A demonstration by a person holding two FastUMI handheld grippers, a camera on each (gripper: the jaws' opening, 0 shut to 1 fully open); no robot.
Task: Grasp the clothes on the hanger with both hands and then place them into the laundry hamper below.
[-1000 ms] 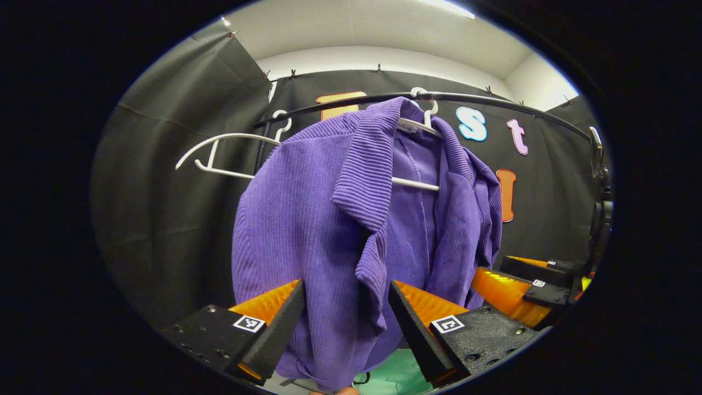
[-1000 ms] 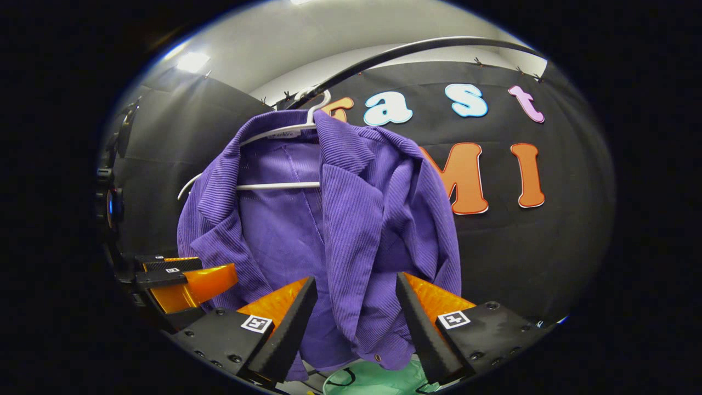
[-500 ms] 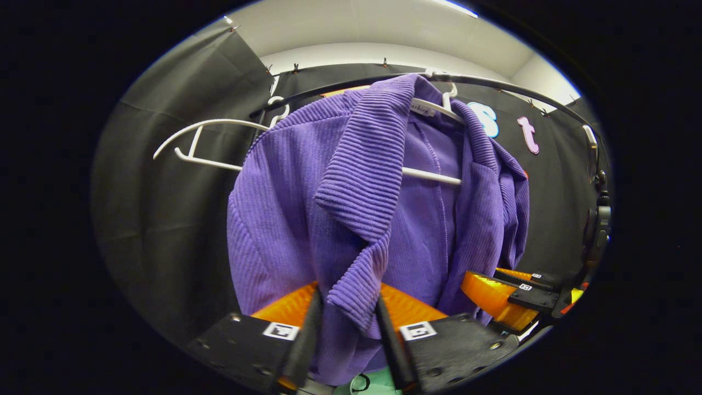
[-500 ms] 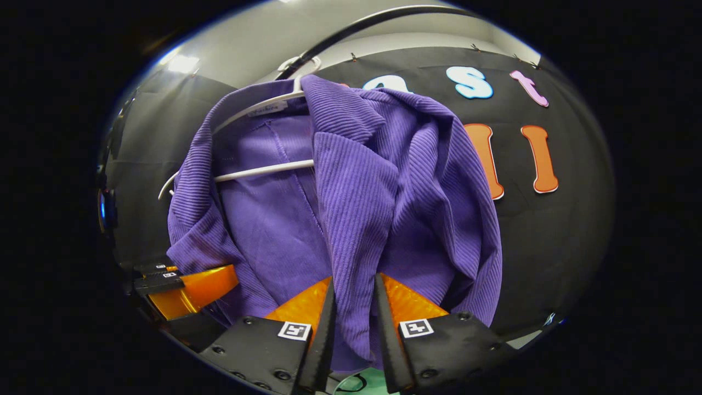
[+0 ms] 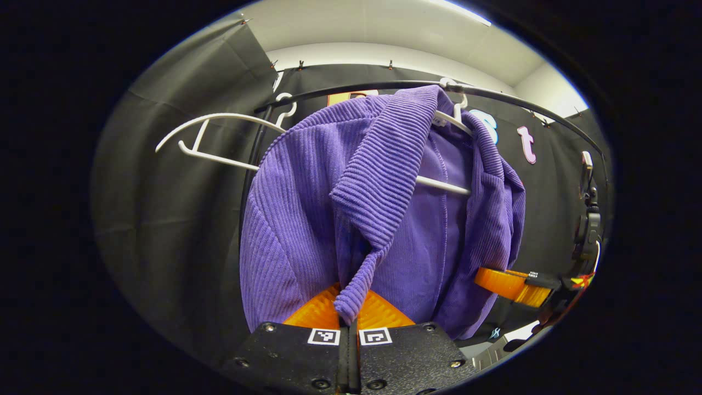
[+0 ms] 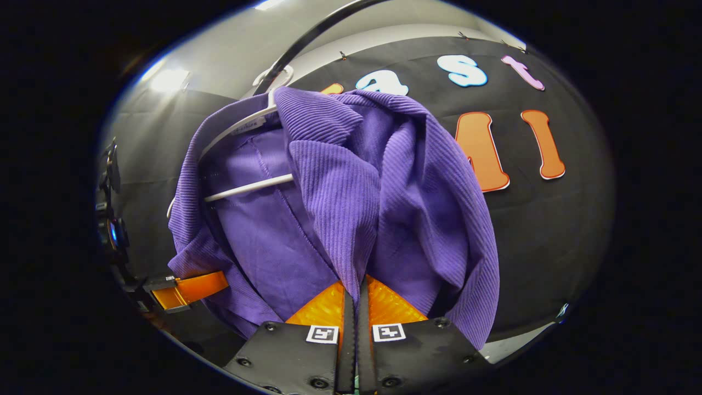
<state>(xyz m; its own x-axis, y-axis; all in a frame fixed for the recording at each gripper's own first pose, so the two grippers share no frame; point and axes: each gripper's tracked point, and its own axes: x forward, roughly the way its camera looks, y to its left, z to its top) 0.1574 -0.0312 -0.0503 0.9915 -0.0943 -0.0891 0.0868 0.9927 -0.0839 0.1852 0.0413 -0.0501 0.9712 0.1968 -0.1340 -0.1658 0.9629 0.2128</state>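
Both tongs point upward at the purple corduroy jacket [image 5: 307, 208]: left gripper [image 5: 349, 321] pinches its 6 o'clock lapel tip; right gripper [image 6: 356, 307] pinches the opposite front edge.

The purple ribbed jacket [image 5: 307, 208] hangs open-fronted on a white hanger [image 5: 441, 185] hooked over the black rail [image 5: 351, 88]. Its front panels drape downward, lapels folded outward. The hanger's crossbar shows across the jacket's lining [image 6: 263, 219].

rail [image 5: 351, 86]: black, curved | carries: white hanger [image 5: 439, 184] with purple jacket [image 5: 307, 208]; bare white hanger [image 5: 208, 137]
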